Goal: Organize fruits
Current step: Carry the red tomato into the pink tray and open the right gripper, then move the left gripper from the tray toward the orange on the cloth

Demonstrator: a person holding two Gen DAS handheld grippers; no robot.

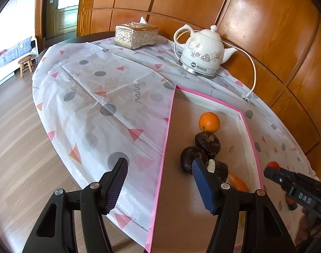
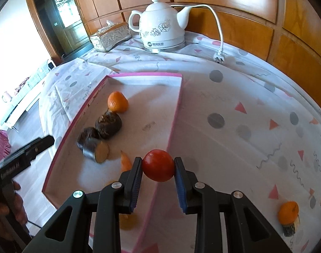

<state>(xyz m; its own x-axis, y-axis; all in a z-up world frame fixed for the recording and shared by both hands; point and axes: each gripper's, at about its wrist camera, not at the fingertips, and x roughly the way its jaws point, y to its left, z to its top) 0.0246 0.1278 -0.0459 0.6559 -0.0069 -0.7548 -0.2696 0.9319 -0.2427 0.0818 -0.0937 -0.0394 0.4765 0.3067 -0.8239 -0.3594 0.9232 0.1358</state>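
Note:
A pink-rimmed shallow tray (image 1: 181, 200) (image 2: 143, 75) lies on the patterned tablecloth. It holds an orange (image 1: 209, 122) (image 2: 117, 102), two dark round fruits (image 1: 207, 143) (image 2: 108, 125), a cut dark piece (image 1: 220, 169) (image 2: 96, 150) and a carrot (image 1: 237, 182) (image 2: 125, 162). My right gripper (image 2: 158, 168) (image 1: 273, 169) is shut on a red tomato (image 2: 158, 165) (image 1: 273, 164), held just above the tray's right rim. The left gripper (image 1: 160, 183) (image 2: 42, 142) stands open and empty over the tray's left rim, its blue finger beside the dark fruits.
A white kettle (image 1: 202, 52) (image 2: 162, 27) with cord and plug (image 2: 218, 58) and a silver tissue box (image 1: 136, 35) (image 2: 111, 37) stand at the table's back. Another orange (image 2: 288, 211) with a dark piece (image 2: 289, 228) lies on the cloth at the right. A hand (image 2: 12, 206) holds the left gripper.

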